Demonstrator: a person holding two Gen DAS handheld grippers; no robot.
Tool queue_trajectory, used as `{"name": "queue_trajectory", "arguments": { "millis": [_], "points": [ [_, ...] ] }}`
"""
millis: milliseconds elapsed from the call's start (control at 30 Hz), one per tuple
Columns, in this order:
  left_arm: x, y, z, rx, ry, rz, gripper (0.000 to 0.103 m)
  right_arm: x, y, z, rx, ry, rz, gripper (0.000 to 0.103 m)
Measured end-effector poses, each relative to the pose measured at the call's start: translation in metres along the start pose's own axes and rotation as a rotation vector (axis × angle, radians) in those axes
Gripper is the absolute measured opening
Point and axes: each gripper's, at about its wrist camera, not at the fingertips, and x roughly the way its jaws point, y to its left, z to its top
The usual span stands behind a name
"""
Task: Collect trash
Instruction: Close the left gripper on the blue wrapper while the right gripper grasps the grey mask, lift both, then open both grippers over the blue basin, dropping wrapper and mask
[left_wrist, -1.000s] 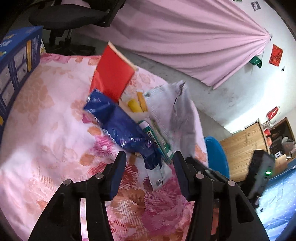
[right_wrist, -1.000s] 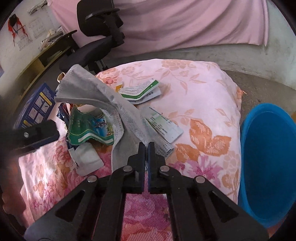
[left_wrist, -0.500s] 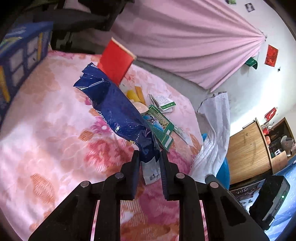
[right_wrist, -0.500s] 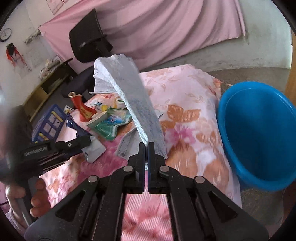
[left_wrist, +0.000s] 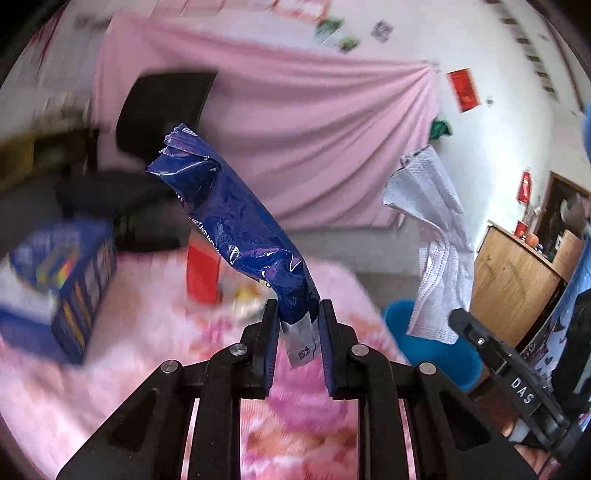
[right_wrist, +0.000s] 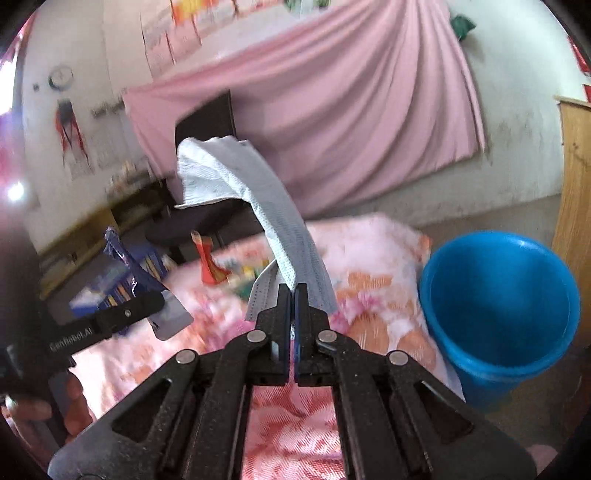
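In the left wrist view, the left gripper (left_wrist: 295, 314) is clamped on the lower end of a blue foil wrapper (left_wrist: 236, 225), which sticks up toward eleven o'clock, clear of the pink floral cloth (left_wrist: 122, 354). A red packet (left_wrist: 201, 273) stands on that cloth at about ten o'clock from the fingertips, and a blue box (left_wrist: 61, 280) sits at nine o'clock near the frame's edge. At three o'clock a white paper towel (left_wrist: 436, 251) hangs above the blue bucket (left_wrist: 439, 354). In the right wrist view, the right gripper (right_wrist: 294, 293) is pinched tight on that white paper towel (right_wrist: 266, 199), which arches up toward eleven o'clock. The blue bucket (right_wrist: 498, 306) stands at three o'clock, just beside the pink floral cloth (right_wrist: 369, 266). At nine o'clock the left gripper (right_wrist: 147, 302) carries the blue foil wrapper (right_wrist: 129, 266).
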Motion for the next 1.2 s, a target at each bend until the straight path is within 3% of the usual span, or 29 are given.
{"name": "queue_trajectory", "arguments": {
  "millis": [267, 400, 533, 700, 767, 1067, 1200],
  "points": [
    [-0.002, -0.069, 0.046, 0.190, -0.220, -0.082, 0.017, -0.050, 0.004, 0.038, -0.047, -0.304, -0.063, 0.030],
    [0.006, -0.100, 0.056, 0.254, -0.277, -0.136, 0.017, -0.070, -0.009, 0.057, -0.052, -0.417, -0.118, 0.030],
    [0.021, -0.128, 0.057, 0.288, -0.301, -0.186, 0.017, -0.085, -0.027, 0.063, -0.047, -0.476, -0.197, 0.030],
    [0.053, -0.163, 0.062, 0.332, -0.242, -0.230, 0.018, -0.096, -0.060, 0.062, 0.005, -0.492, -0.285, 0.030],
    [0.074, -0.174, 0.058, 0.325, -0.184, -0.250, 0.018, -0.098, -0.073, 0.059, 0.021, -0.484, -0.314, 0.030],
    [0.172, -0.190, 0.042, 0.237, 0.136, -0.311, 0.018, -0.079, -0.129, 0.036, 0.101, -0.337, -0.405, 0.030],
    [0.197, -0.202, 0.034, 0.246, 0.243, -0.323, 0.018, -0.066, -0.162, 0.028, 0.145, -0.253, -0.436, 0.030]
  ]
}}
